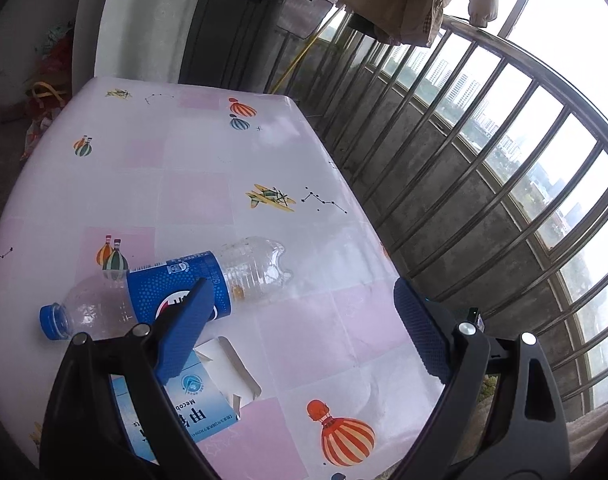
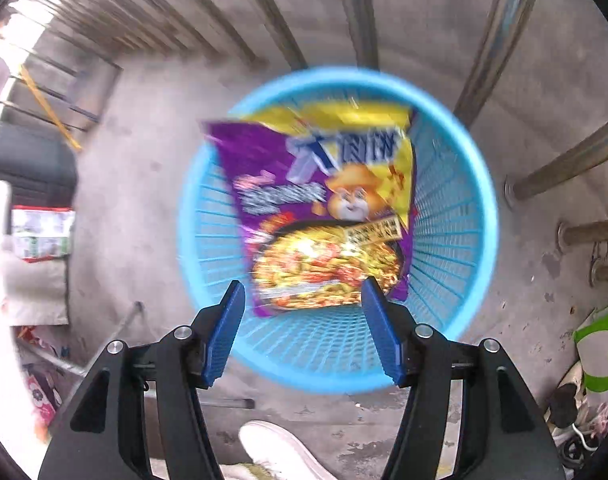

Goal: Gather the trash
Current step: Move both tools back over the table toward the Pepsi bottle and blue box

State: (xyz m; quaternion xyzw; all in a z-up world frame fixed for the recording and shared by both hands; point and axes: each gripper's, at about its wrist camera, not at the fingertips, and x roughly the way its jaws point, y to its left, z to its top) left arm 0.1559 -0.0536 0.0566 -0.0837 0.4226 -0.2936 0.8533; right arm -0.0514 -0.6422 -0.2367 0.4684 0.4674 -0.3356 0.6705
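In the left wrist view an empty clear plastic bottle (image 1: 171, 292) with a blue label and blue cap lies on its side on the table (image 1: 207, 168). A flattened blue-and-white carton (image 1: 207, 396) lies in front of it. My left gripper (image 1: 299, 300) is open above them; its left finger overlaps the bottle's label. In the right wrist view my right gripper (image 2: 301, 292) is open over a light blue mesh wastebasket (image 2: 456, 240) on the floor. A purple and yellow noodle wrapper (image 2: 320, 208), blurred, is in the basket's mouth just beyond the fingers, free of them.
The table has a pink-and-white cloth with balloon and plane prints. A metal balcony railing (image 1: 484, 152) runs along its right side. Clothes hang above. By the basket are railing posts (image 2: 500, 40), a white shoe (image 2: 275, 452), a green-and-white bag (image 2: 600, 352) and a printed box (image 2: 41, 232).
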